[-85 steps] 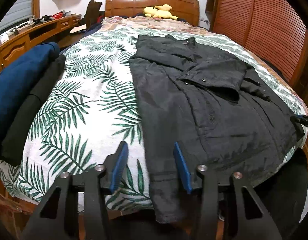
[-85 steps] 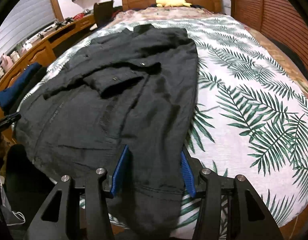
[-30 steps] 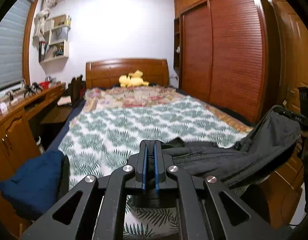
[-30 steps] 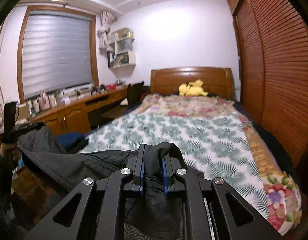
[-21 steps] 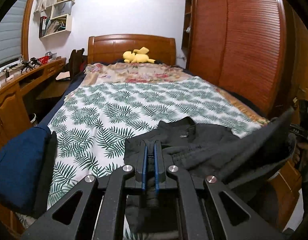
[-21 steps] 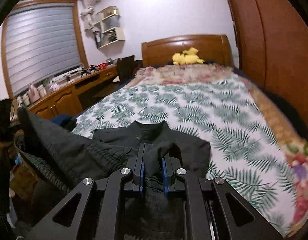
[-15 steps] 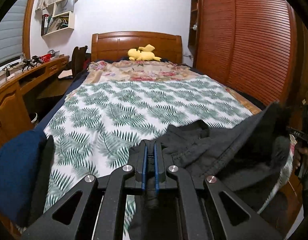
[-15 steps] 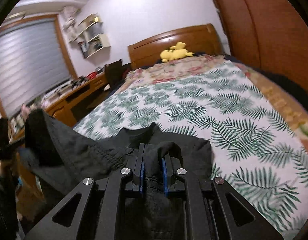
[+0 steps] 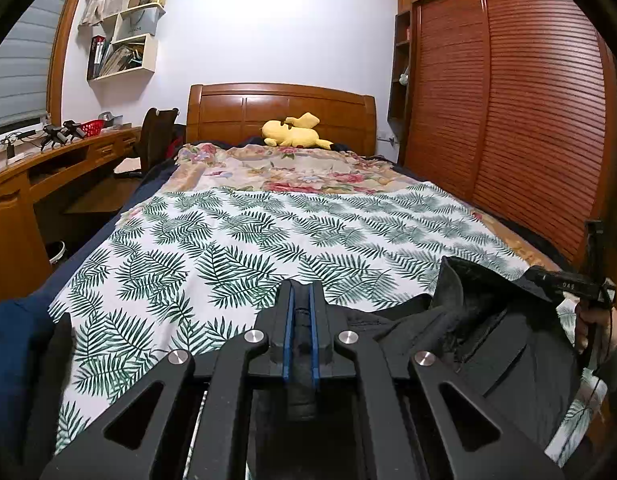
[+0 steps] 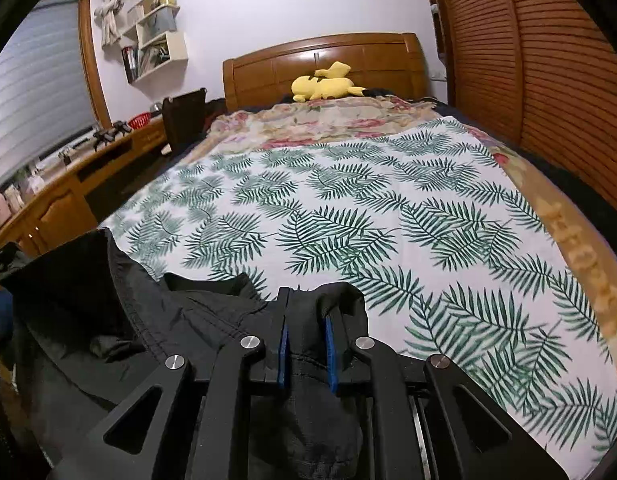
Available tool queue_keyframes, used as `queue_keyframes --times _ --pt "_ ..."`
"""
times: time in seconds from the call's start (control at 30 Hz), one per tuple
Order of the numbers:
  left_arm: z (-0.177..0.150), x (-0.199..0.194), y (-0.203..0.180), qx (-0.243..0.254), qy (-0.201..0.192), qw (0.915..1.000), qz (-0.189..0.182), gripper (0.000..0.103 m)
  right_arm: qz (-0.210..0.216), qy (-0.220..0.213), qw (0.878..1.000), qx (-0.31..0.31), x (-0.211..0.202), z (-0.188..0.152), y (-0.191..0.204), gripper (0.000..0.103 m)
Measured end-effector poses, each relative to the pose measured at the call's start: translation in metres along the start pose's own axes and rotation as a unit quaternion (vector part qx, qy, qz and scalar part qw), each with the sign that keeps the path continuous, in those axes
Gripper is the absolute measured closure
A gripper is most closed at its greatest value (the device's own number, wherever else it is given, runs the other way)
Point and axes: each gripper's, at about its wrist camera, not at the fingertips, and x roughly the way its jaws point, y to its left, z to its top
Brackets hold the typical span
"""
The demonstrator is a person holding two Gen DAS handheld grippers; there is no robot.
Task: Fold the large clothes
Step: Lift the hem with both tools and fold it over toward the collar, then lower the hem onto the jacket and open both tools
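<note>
A large black jacket (image 9: 488, 344) is bunched at the near end of the bed and hangs between my two grippers. My left gripper (image 9: 300, 320) is shut on a fold of its fabric. In the right wrist view, my right gripper (image 10: 306, 332) is shut on another bunched edge of the jacket (image 10: 148, 320), which spreads to the left. The right gripper (image 9: 568, 284) and the hand holding it show at the right edge of the left wrist view. The lower part of the jacket is hidden below both grippers.
The bed has a leaf-print sheet (image 9: 268, 240), a floral quilt (image 9: 300, 172) and a yellow plush toy (image 9: 292, 132) by the wooden headboard. A dark blue garment (image 9: 12, 340) lies at the left. A wooden desk (image 9: 28, 184) runs along the left; wardrobe doors (image 9: 508, 120) stand on the right.
Both grippers, once open over the flat jacket, shut on its near edge and lifted it. Over the last second the jacket has been drawn back towards the foot of the bed, baring more sheet.
</note>
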Motion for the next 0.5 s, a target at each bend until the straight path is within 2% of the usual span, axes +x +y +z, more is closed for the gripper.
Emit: queue_keyframes --times 0.2,0.4,0.5 --pt "-0.01 0.024 0.021 -0.03 0.024 0.9991 -0.018 0.095 -0.018 0.024 1.0 0.002 0.021 0.005 0.013 0.088" --pt "-0.016 0.038 0.02 -0.016 0.044 0.9986 -0.025 0.095 -0.041 0.039 0.998 -0.005 0.037 0.01 0.028 0.086" --pt "-0.015 0.038 0.026 -0.033 0.046 0.9977 -0.038 0.095 -0.05 0.043 0.998 -0.005 0.039 0.014 0.032 0.084"
